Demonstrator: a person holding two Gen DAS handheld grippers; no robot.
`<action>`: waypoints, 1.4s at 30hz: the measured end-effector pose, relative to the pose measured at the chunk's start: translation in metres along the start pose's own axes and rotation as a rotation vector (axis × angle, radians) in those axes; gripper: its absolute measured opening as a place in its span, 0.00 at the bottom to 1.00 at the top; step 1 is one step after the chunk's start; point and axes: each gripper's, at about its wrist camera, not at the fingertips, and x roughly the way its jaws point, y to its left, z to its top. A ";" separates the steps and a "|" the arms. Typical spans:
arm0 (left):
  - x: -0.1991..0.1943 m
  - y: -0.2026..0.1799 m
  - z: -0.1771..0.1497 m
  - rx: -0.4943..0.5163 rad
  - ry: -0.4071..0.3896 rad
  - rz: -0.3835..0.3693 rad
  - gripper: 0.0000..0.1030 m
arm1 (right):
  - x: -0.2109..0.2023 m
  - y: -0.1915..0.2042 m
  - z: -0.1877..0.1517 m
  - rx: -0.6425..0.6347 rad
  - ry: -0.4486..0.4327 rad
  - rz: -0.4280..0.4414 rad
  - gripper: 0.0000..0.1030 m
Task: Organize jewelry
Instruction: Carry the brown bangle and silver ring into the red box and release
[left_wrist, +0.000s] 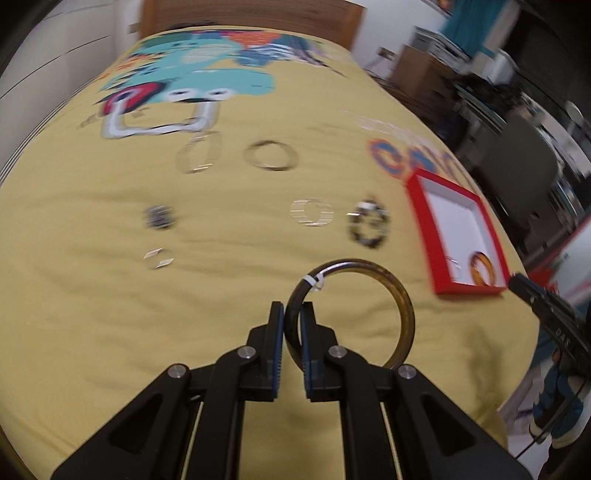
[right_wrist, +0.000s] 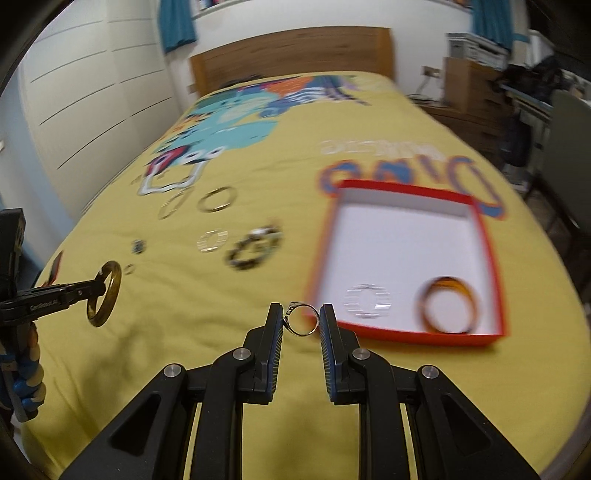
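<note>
My left gripper (left_wrist: 291, 314) is shut on a dark amber bangle (left_wrist: 402, 302) and holds it above the yellow bedspread; it also shows in the right wrist view (right_wrist: 107, 295). My right gripper (right_wrist: 301, 319) is shut on a small silver ring (right_wrist: 300, 323), just left of the near corner of the red box (right_wrist: 406, 334). The box has a white inside and holds a silver bangle (right_wrist: 366, 301) and an orange-and-black bangle (right_wrist: 448, 308). Several more bangles and rings lie loose on the bed, among them a black beaded bracelet (left_wrist: 369, 223) and a silver bangle (left_wrist: 312, 212).
The bed (left_wrist: 92, 314) carries a cartoon print, with a wooden headboard (right_wrist: 291, 51) at the far end. White wardrobe doors (right_wrist: 85, 92) stand on the left. Drawers and clutter (right_wrist: 476, 92) stand on the right past the bed's edge.
</note>
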 end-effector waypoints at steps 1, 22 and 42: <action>0.006 -0.011 0.004 0.013 0.007 -0.007 0.08 | -0.002 -0.013 0.002 0.008 -0.004 -0.016 0.19; 0.165 -0.222 0.085 0.286 0.126 0.044 0.08 | 0.095 -0.144 0.061 -0.037 0.099 -0.064 0.19; 0.171 -0.217 0.092 0.273 0.121 0.055 0.16 | 0.114 -0.147 0.051 -0.152 0.170 -0.166 0.32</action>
